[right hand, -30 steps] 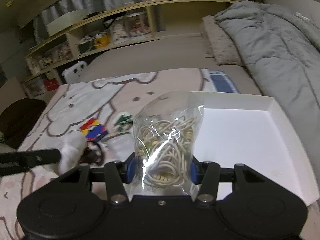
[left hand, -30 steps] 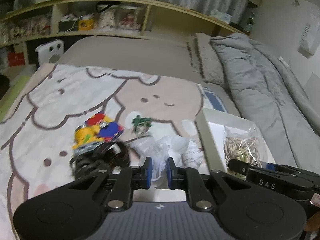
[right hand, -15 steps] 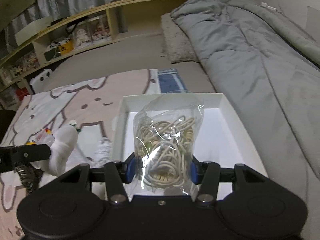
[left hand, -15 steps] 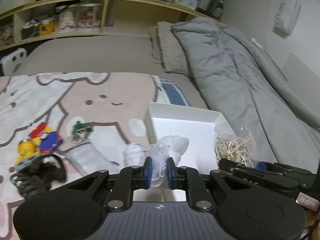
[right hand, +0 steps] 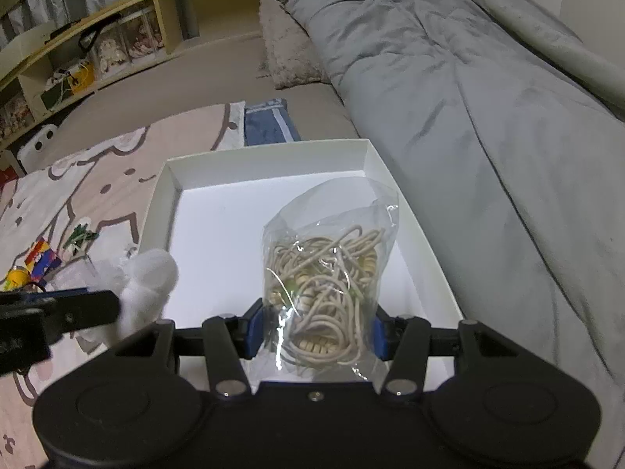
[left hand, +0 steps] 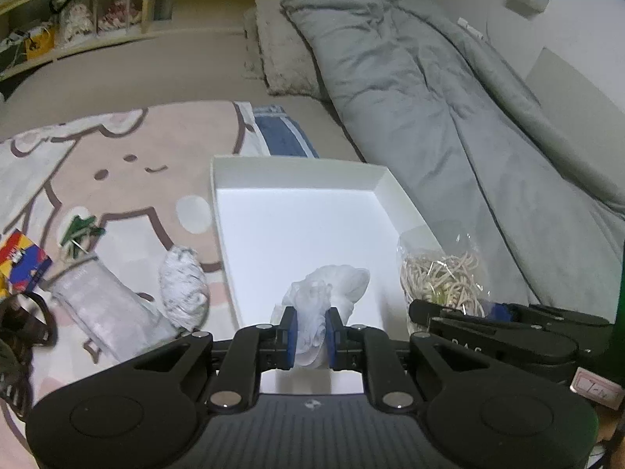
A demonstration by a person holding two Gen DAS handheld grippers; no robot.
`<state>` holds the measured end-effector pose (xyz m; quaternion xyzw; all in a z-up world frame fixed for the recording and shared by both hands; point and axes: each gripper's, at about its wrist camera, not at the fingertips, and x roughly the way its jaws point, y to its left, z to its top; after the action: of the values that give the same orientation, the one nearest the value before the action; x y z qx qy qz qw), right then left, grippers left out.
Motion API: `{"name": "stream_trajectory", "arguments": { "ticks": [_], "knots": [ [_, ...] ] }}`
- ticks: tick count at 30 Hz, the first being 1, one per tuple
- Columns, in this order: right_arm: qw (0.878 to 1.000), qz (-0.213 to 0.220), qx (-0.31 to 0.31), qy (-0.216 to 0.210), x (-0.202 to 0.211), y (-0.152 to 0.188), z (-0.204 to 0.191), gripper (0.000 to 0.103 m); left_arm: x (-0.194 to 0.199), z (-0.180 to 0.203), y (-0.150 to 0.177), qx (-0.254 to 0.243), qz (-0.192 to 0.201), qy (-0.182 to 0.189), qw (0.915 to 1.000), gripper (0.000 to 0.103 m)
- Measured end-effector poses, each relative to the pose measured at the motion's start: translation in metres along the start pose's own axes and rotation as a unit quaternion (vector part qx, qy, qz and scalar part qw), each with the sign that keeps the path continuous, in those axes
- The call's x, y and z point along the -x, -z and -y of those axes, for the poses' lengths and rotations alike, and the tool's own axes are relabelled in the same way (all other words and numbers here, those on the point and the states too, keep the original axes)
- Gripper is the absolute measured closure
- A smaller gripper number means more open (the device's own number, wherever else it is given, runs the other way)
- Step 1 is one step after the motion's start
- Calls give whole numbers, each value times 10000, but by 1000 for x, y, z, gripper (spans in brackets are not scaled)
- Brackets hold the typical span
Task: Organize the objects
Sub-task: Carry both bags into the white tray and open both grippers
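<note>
A shallow white box (left hand: 300,172) (right hand: 258,160) lies on the bed. My left gripper (left hand: 310,332) is shut on a crumpled white plastic bag (left hand: 332,285) and holds it over the box's near edge; the bag also shows in the right wrist view (right hand: 148,281). My right gripper (right hand: 314,332) is shut on a clear bag of beige cords and beads (right hand: 328,273) above the box's right half; that bag also shows in the left wrist view (left hand: 441,277).
Left of the box on the cartoon blanket (left hand: 117,148) lie a white bundle (left hand: 181,289), a clear packet (left hand: 97,305), a green item (left hand: 78,230), a colourful card (left hand: 23,262) and a dark cable (left hand: 23,320). A grey duvet (left hand: 449,97) lies right; shelves (right hand: 97,39) stand behind.
Both grippers have moved right with their bags, from over the blanket's clutter to over the white box. The box now fills the middle of both views.
</note>
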<state>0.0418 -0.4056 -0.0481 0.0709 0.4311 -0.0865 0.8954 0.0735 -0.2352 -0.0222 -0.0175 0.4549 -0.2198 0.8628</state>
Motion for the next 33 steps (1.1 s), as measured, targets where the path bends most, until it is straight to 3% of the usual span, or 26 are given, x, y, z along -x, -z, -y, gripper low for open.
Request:
{"name": "stream_trajectory", "arguments": {
  "ticks": [4, 7, 9, 27, 33],
  "knots": [
    [9999, -132, -88, -1, -4, 2, 4, 48, -11, 4, 2, -15, -144, -31, 9999, 81],
    [9996, -272, -83, 66, -10, 5, 3, 31, -18, 4, 4, 34, -311, -20, 9995, 64],
    [9994, -289, -28, 180, -12, 6, 1, 23, -19, 2, 5, 40, -356, -56, 9993, 62],
    [9984, -360, -362, 244, -9, 5, 11, 21, -17, 0, 8, -93, -517, -159, 9985, 60],
    [9986, -301, -373, 223, -4, 5, 10, 19, -14, -1, 9, -85, -520, -236, 9983, 54]
  ]
}}
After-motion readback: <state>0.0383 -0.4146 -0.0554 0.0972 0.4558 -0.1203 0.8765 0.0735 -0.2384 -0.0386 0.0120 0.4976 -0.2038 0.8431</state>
